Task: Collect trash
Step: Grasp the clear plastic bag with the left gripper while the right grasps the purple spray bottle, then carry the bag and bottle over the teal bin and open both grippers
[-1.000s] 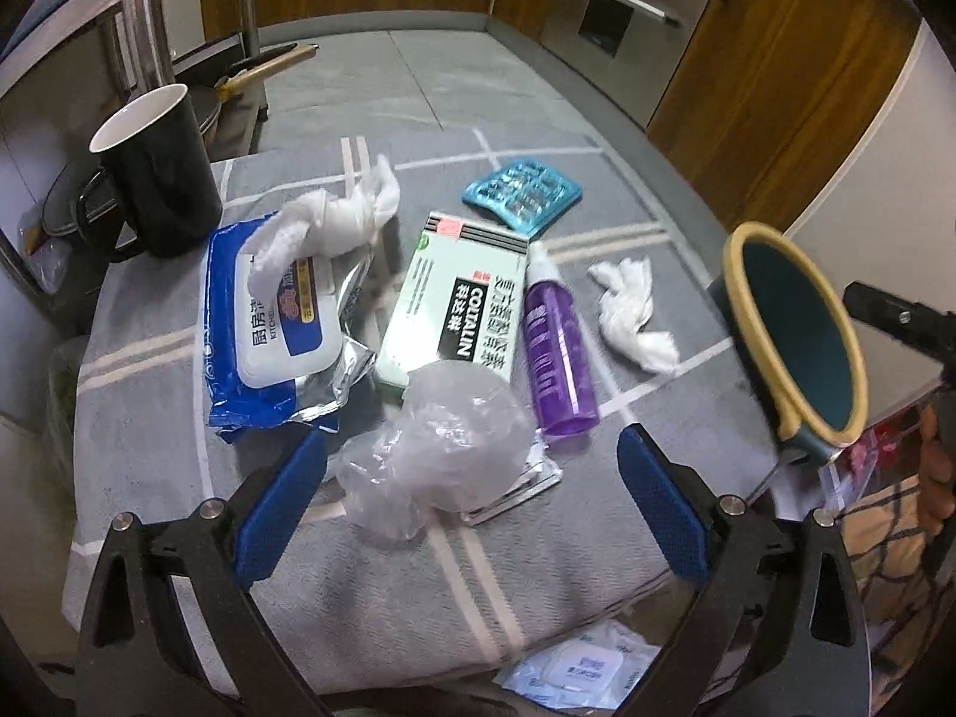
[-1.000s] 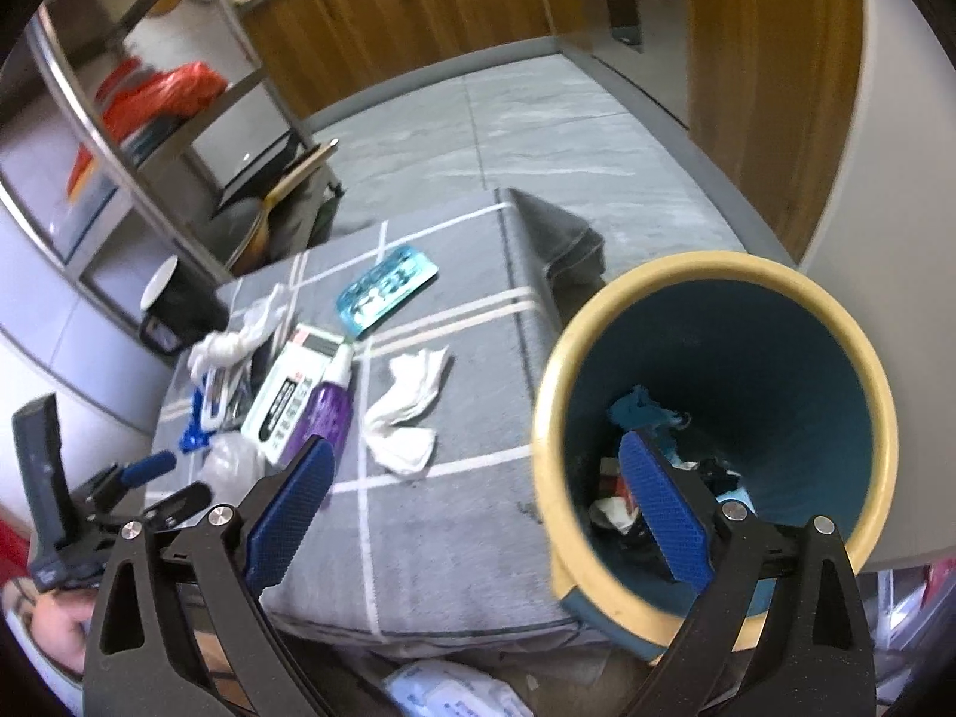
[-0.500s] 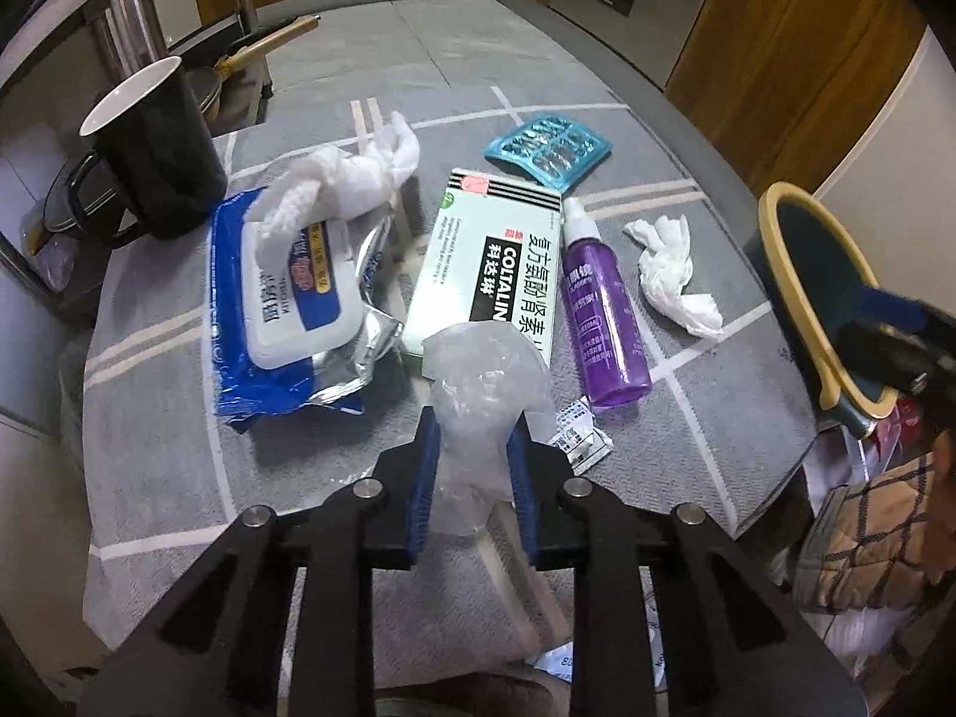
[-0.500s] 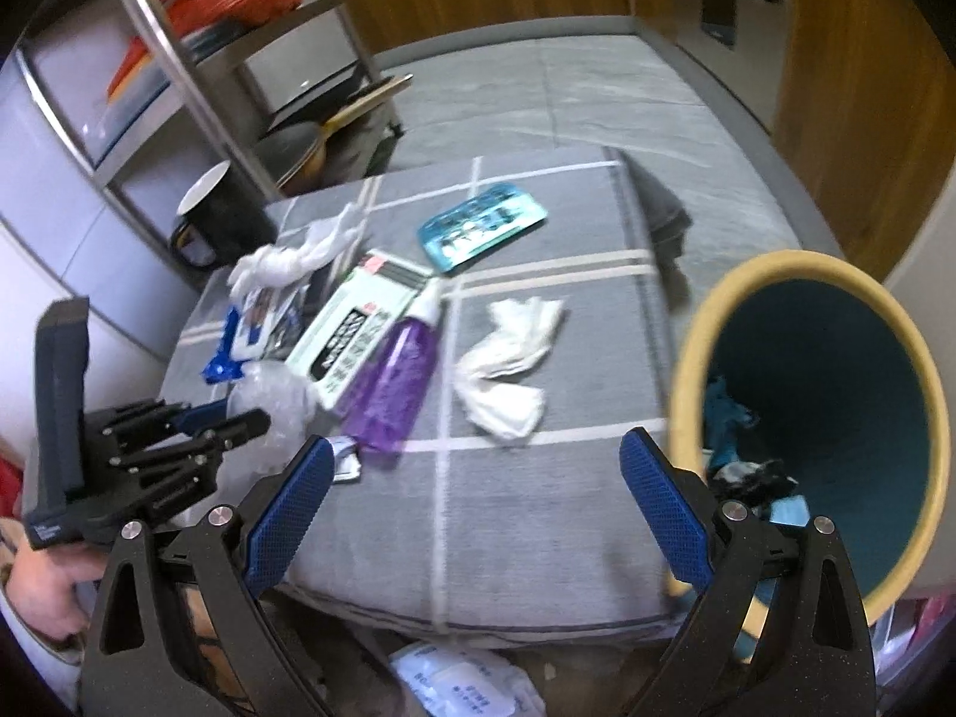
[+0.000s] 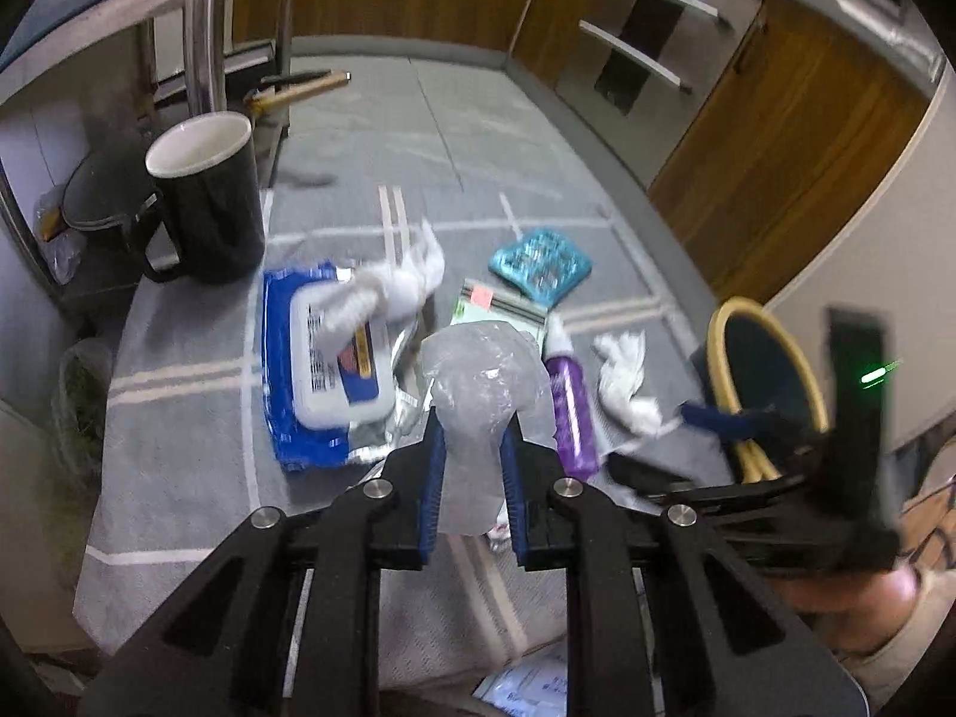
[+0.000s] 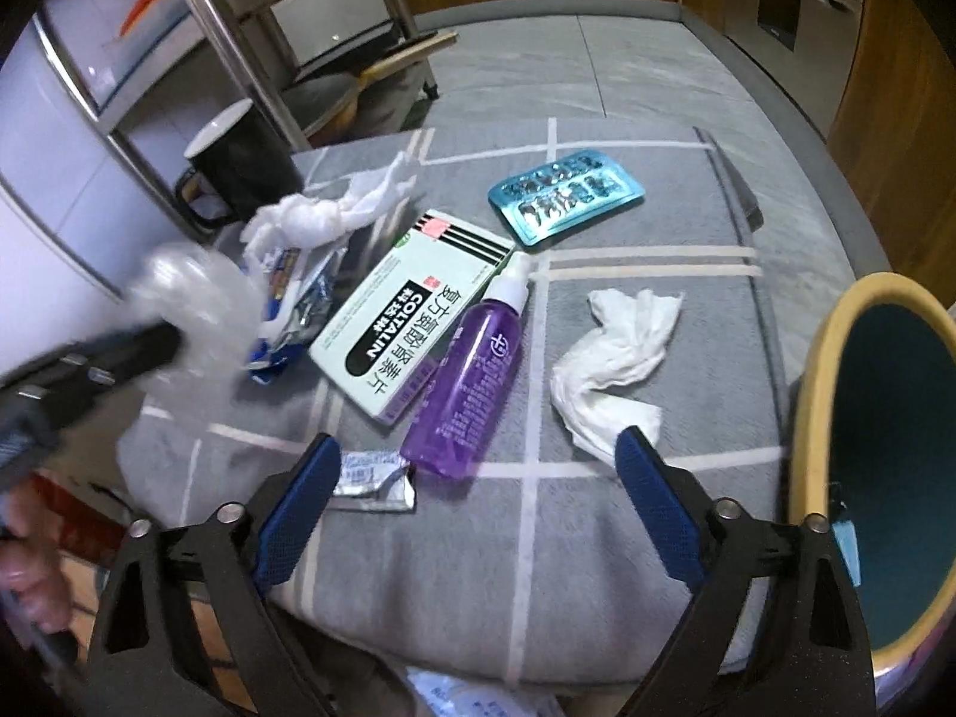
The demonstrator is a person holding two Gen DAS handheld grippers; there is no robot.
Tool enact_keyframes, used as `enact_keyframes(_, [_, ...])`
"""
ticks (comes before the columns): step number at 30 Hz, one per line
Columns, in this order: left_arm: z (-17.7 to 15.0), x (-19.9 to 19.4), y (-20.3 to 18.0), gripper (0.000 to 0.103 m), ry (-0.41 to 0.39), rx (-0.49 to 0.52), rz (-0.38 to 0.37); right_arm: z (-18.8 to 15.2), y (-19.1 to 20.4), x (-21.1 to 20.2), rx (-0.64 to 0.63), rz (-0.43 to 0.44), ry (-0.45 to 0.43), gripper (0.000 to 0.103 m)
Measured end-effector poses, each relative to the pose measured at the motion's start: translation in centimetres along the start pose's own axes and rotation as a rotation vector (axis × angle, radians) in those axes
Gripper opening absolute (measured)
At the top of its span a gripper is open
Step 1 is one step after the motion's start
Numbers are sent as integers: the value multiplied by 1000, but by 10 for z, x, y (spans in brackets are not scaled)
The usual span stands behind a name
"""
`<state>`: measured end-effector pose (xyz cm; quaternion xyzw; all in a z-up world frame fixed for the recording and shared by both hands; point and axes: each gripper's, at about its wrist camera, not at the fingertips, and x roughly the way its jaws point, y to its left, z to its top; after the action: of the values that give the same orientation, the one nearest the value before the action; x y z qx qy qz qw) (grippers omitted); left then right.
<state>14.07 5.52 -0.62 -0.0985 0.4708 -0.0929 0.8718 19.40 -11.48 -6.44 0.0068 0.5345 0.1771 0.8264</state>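
Left gripper (image 5: 471, 481), bottom centre of the left wrist view, has its blue pads clenched on a crumpled clear plastic bag (image 5: 481, 382); the jaws are closing a touch more, and the bag bulges above them, lifted off the cloth. In the right wrist view that bag shows as a blur at mid left (image 6: 191, 299).

Right gripper (image 6: 472, 502), bottom of the right wrist view, is released with nothing between the pads, though the jaws are closing. Its right pad is just beside the crumpled white tissue (image 6: 615, 358); its left pad is near a small torn foil sachet (image 6: 373, 481).

Centre of the grey checked tablecloth (image 6: 597, 538): purple spray bottle (image 6: 472, 370) lying flat, touching a white-green medicine box (image 6: 406, 322) on its left. Teal blister pack (image 6: 564, 194) in the upper centre, apart from both. Second twisted white tissue (image 6: 328, 212) in the upper left, resting on a blue wet-wipes pack (image 5: 325, 358). Black mug (image 6: 239, 167) upright behind it, far upper left, next to a metal rack (image 6: 239, 60).

Trash bin (image 6: 884, 478), teal inside with a yellow rim, sits at the right edge, tilted toward the camera, just off the table edge. Some scraps are inside, too dark to identify.

A hand (image 6: 30, 585) shows in the lower left corner.
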Motion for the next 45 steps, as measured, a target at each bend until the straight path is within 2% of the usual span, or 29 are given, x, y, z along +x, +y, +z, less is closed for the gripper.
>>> enact_keyframes(4, [8,-9,0,17,-33,-17,-22,7,4,19,20,-17,26,70])
enact_keyframes(13, [14,-11,5,17,-41,-39,-55,12,12,54,22,-78,105,48])
enact_keyframes(15, [14,-11,4,17,-40,-38,-60,9,14,55,8,-102,95,45])
enact_keyframes(16, [14,-11,3,17,-40,-35,-62,9,15,55,10,-103,92,38])
enact_keyframes(24, [14,-9,-2,17,-39,-28,-70,0,-5,32,101,-1,51,34])
enact_keyframes(31, [12,-5,-9,17,-31,-17,-66,-1,-26,-3,167,97,-17,34])
enact_keyframes(37, [14,-2,-16,17,-24,-6,-56,-2,-32,-39,151,138,-74,34])
enact_keyframes(45, [16,5,-36,17,-11,25,-57,-1,-47,-90,91,124,-143,33])
